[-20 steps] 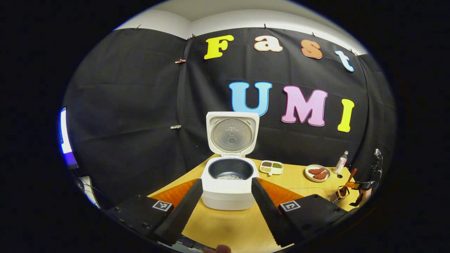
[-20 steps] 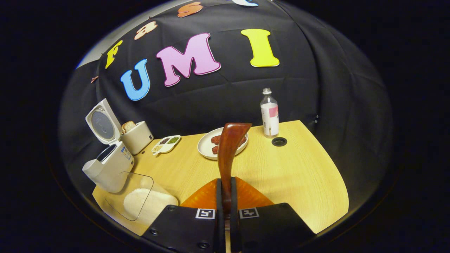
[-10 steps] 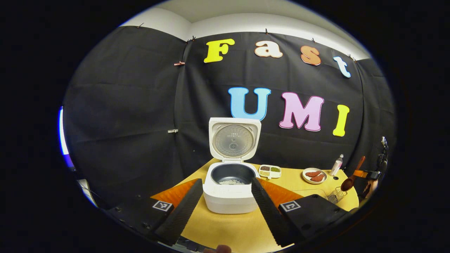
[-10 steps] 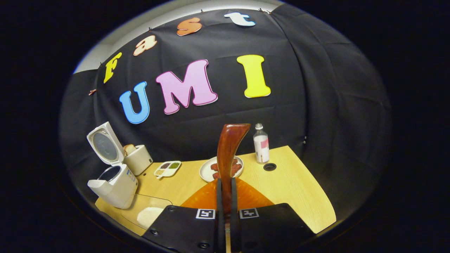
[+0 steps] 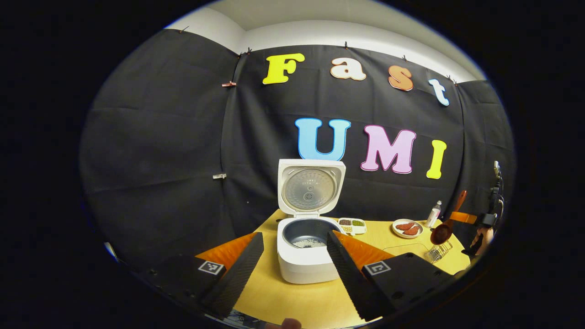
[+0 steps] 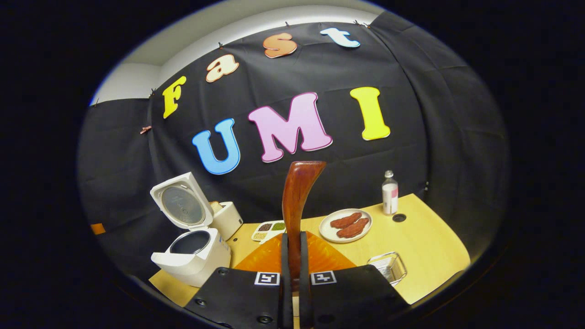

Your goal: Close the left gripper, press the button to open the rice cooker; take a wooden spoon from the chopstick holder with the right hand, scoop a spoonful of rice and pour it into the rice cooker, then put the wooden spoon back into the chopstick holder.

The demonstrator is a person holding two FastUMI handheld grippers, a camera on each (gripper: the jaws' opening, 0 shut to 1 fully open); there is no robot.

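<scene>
The dark reddish-brown wooden spoon (image 6: 297,201) is pinched by its handle between the two fingers of the right gripper (image 6: 292,256), whose jaws are pressed together on it; the handle rises straight up from between them and widens at its top end. In the left gripper view the same spoon (image 5: 445,228) shows far to the right of the jaws, held aloft with its bowl hanging low just above the wire chopstick holder (image 5: 438,250), and the right gripper (image 5: 477,221) grips its handle with a hand (image 5: 480,237) below it.

In the right gripper view the wire chopstick holder (image 6: 388,267) sits on the light wooden table (image 6: 429,256) just right of the jaws. Left of the jaws stands the white rice cooker (image 6: 194,253) with its lid up. Beyond the jaws lie a small white divided dish of grains (image 6: 269,230) and a round white plate of reddish meat pieces (image 6: 345,225), and farther right a clear bottle with a pink label (image 6: 389,193). Behind the cooker is a white toaster with bread (image 6: 226,218).

The left gripper (image 5: 292,251) has its jaws spread wide and holds nothing. The open rice cooker (image 5: 306,253) stands straight ahead between them, with a little white rice (image 5: 308,242) in its dark inner pot.
</scene>
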